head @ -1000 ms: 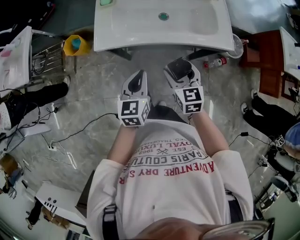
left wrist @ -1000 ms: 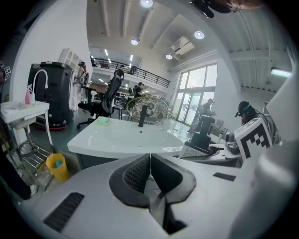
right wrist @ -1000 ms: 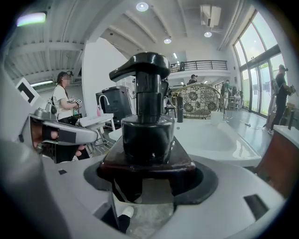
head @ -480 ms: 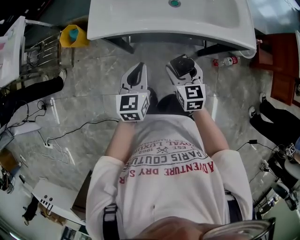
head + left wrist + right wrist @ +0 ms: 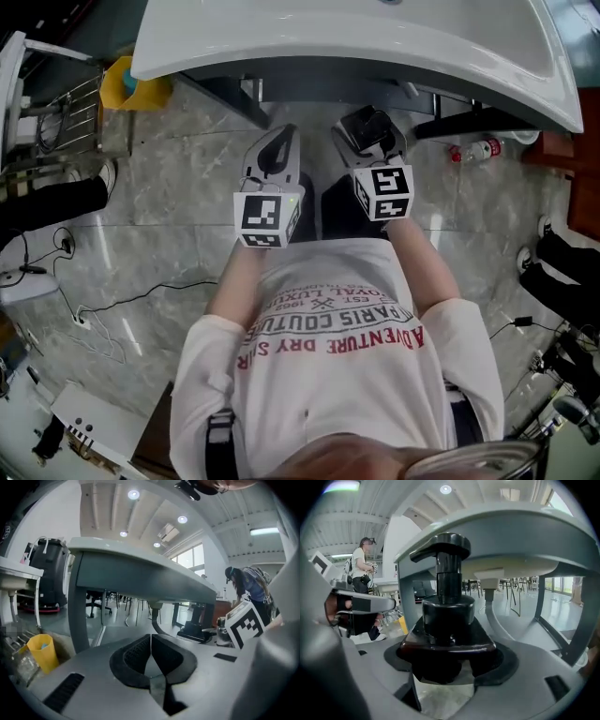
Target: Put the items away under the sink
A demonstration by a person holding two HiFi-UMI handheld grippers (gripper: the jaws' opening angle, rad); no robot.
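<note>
The white sink (image 5: 356,56) spans the top of the head view, with dark frame legs under it. My right gripper (image 5: 367,131) is shut on a black pump bottle (image 5: 373,127), just in front of the sink's front edge. In the right gripper view the bottle (image 5: 447,611) stands upright between the jaws, below the basin's underside and beside the drain pipe (image 5: 493,590). My left gripper (image 5: 279,142) is level with it on the left, shut and empty; its black pads (image 5: 136,656) meet. The sink's edge (image 5: 140,571) runs above it.
A yellow bin (image 5: 127,84) and a wire rack (image 5: 56,112) stand left of the sink. A plastic bottle (image 5: 478,150) lies on the marble floor at the right. Cables (image 5: 122,300) trail at the left. Other people's legs (image 5: 47,202) are nearby.
The sink has come nearer and now overhangs the view. Both grippers have moved forward towards the space below it, the right one still holding the bottle.
</note>
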